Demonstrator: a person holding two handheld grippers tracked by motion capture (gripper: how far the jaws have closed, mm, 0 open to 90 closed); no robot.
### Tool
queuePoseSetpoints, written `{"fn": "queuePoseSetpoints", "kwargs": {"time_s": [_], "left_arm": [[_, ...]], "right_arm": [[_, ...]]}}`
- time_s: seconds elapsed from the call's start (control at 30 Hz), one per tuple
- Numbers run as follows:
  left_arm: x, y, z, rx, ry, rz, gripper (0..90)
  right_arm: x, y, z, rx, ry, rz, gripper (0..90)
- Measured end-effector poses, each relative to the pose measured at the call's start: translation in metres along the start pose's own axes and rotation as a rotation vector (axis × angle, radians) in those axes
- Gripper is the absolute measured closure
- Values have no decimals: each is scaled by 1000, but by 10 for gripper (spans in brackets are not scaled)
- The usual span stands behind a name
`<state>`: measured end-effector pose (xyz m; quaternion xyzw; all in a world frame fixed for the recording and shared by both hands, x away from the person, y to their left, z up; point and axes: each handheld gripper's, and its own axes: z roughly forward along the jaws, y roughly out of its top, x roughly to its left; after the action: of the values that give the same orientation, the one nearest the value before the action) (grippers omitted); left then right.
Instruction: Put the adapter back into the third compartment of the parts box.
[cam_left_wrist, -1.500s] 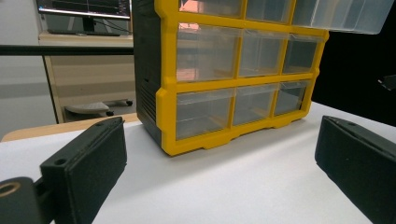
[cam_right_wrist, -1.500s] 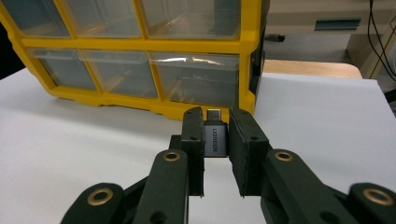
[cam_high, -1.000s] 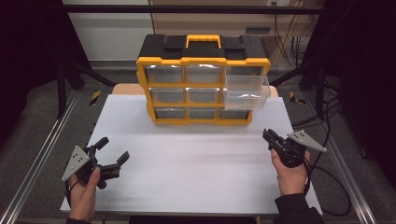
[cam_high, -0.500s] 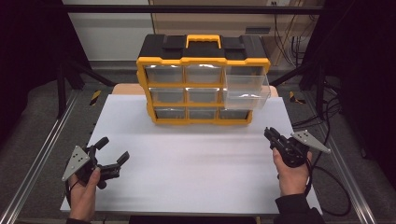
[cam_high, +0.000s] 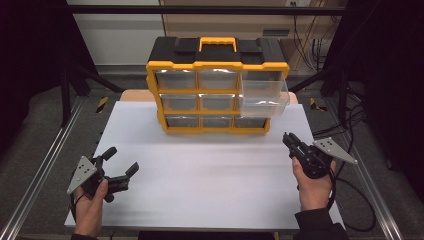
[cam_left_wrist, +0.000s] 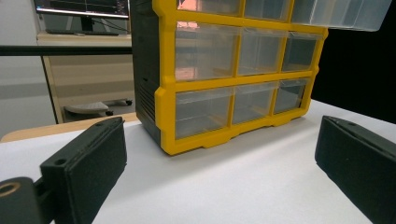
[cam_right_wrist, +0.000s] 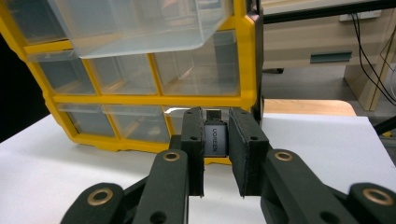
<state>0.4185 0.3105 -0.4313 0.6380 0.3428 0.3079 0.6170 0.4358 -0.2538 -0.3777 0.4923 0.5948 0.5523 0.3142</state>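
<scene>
Right gripper view showed my right gripper (cam_right_wrist: 216, 140) clamped on a small grey adapter (cam_right_wrist: 215, 137), a dark plug tip sticking out of its top, lettering on its face too small to read with confidence. The pads pressed both sides of it, jaws narrow. Behind it stood the yellow-and-black drawer organizer (cam_right_wrist: 140, 100) on the white tabletop (cam_right_wrist: 56, 154), with one clear drawer (cam_right_wrist: 140, 23) pulled out at the top of that frame.

From the high view, I had the right gripper (cam_high: 295, 143) at the table's right edge, near the organizer's (cam_high: 218, 65) lower right corner but apart from it, pointing toward it. The pulled-out drawer (cam_high: 264, 95) was on the organizer's right column, upper rows, jutting forward over the tabletop (cam_high: 210, 170). The adapter was too small to make out there.

My left gripper (cam_high: 121, 165) sat well apart at the near left corner of the table, jaws spread wide, nothing between them. Left gripper view confirmed it: both black pads (cam_left_wrist: 88, 163) far apart, bare tabletop (cam_left_wrist: 224, 182) between, organizer (cam_left_wrist: 233, 70) ahead, drawers shut on that side.
</scene>
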Motion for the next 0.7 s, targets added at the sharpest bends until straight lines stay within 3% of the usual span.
{"fn": "queuePoseSetpoints", "kwargs": {"time_s": [0.33, 0.7], "left_arm": [[1, 0, 0, 4, 3, 6, 20], [0, 0, -2, 1, 4, 0, 19]], "right_arm": [[8, 5, 0, 3, 19, -23, 766], [10, 13, -1, 2, 2, -40, 766]]}}
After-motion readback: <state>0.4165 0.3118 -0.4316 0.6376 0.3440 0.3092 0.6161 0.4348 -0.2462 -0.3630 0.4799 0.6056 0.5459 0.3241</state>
